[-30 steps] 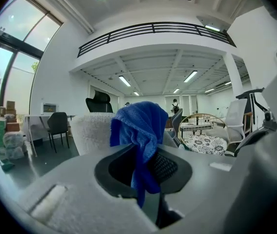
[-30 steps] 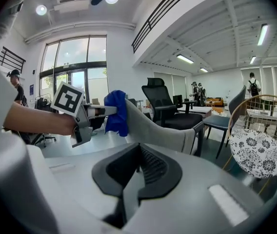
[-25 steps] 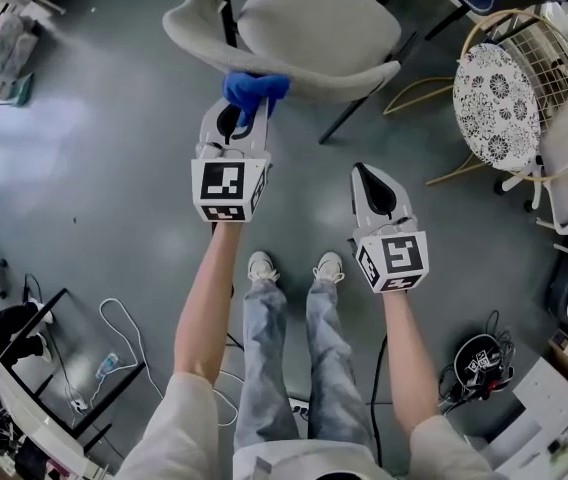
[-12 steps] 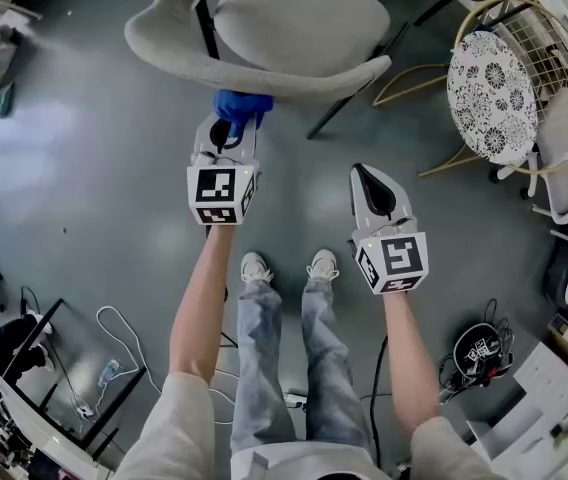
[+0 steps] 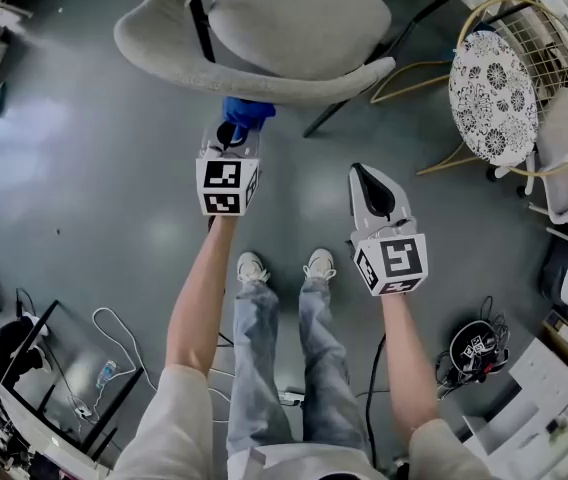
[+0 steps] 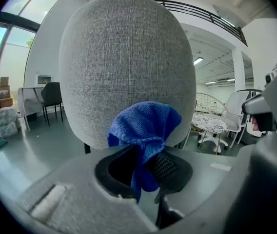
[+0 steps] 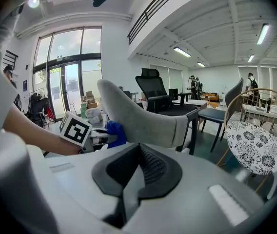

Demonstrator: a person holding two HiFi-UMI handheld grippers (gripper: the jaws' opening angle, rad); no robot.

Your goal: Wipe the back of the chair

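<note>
The left gripper's [image 6: 146,162] jaws are clamped on a bunched blue cloth [image 6: 146,126], held up at the lower part of the grey chair back [image 6: 126,67]. Whether cloth and upholstery actually touch is hard to make out. The right gripper [image 7: 137,169], jaws together on nothing, hangs apart from the chair.

The grey, glossy floor [image 5: 104,178] carries everything; at the far middle a grey chair [image 5: 284,18] stands on thin dark legs; to the right stands a wire chair [image 5: 494,83] with a flower-patterned seat; the person's two pale shoes [image 5: 254,266] are planted in the middle; a white cable [image 5: 124,323] loops at the near left; a black tangle of cords [image 5: 479,353] lies at the near right.
</note>
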